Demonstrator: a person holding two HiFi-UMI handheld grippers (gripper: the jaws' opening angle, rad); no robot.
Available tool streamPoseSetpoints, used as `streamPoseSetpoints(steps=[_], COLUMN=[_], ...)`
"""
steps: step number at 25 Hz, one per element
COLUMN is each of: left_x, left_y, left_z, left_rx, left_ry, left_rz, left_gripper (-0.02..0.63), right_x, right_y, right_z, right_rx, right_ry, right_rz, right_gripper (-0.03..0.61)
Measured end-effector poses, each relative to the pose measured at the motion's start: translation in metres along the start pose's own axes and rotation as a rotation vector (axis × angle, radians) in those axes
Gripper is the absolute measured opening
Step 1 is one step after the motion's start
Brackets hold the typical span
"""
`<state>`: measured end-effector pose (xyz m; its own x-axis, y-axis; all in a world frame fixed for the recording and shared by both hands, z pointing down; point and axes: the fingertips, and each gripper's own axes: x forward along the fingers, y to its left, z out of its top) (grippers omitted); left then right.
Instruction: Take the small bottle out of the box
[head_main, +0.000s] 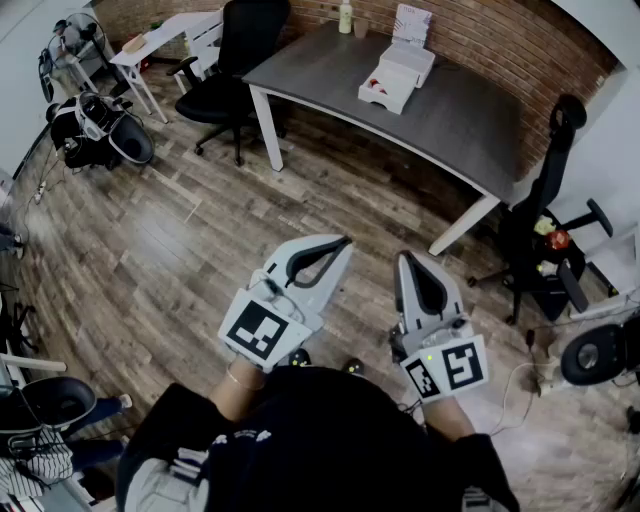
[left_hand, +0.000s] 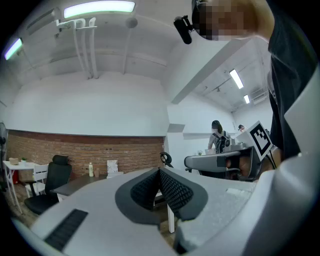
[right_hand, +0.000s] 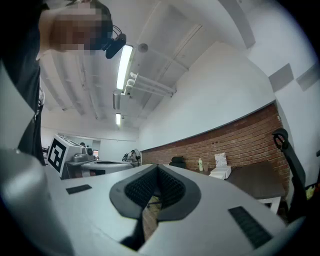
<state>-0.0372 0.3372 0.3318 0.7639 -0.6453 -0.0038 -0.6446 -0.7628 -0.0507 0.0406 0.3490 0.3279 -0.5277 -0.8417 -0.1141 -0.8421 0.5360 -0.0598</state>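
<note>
A white box (head_main: 397, 75) lies on the grey table (head_main: 470, 115) far ahead of me, by the brick wall; what it holds is too small to make out. A pale green bottle (head_main: 346, 17) stands at the table's far edge. Both grippers are held level above the wooden floor, well short of the table. My left gripper (head_main: 345, 240) is shut, its pads (left_hand: 172, 187) meeting with nothing between them. My right gripper (head_main: 404, 256) is shut and empty too. The box (right_hand: 220, 172) and bottle (right_hand: 200, 164) show small in the right gripper view, and the bottle (left_hand: 90, 170) in the left gripper view.
A black office chair (head_main: 232, 60) stands at the table's left end, another (head_main: 545, 215) at its right. A white side table (head_main: 165, 40), a fan and bags (head_main: 95, 125) are at the far left. Wooden floor (head_main: 200, 250) lies between me and the table. People (left_hand: 218, 136) stand in the background.
</note>
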Motion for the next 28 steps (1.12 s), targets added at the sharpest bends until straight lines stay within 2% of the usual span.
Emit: streamPoseSetpoints(steps=[5,10,18,28], left_x=[0.003,0.009,0.028,0.051], left_y=[-0.001,-0.005,-0.022,-0.053], left_z=[-0.003,-0.002,-0.006,-0.003], left_rx=[-0.003,-0.002,0.004,0.043], left_ry=[0.007,0.013,0.032,0.043], left_rz=[0.005,0.016,0.028,0.066], left_gripper=[-0.003,-0.003,-0.003,-0.003], right_x=[-0.002,-0.006,-0.023,-0.052], right_y=[-0.005,-0.020,-0.046,-0.071], right_z=[-0.002,-0.002,-0.007,-0.006], right_rx=[0.008,0.058,0.061,0.103], right_ry=[0.000,-0.020,0.003,-0.019], right_rz=[-0.006,-0.028,-0.017,0.052], right_gripper=[0.000,0.000,0.001,0.002])
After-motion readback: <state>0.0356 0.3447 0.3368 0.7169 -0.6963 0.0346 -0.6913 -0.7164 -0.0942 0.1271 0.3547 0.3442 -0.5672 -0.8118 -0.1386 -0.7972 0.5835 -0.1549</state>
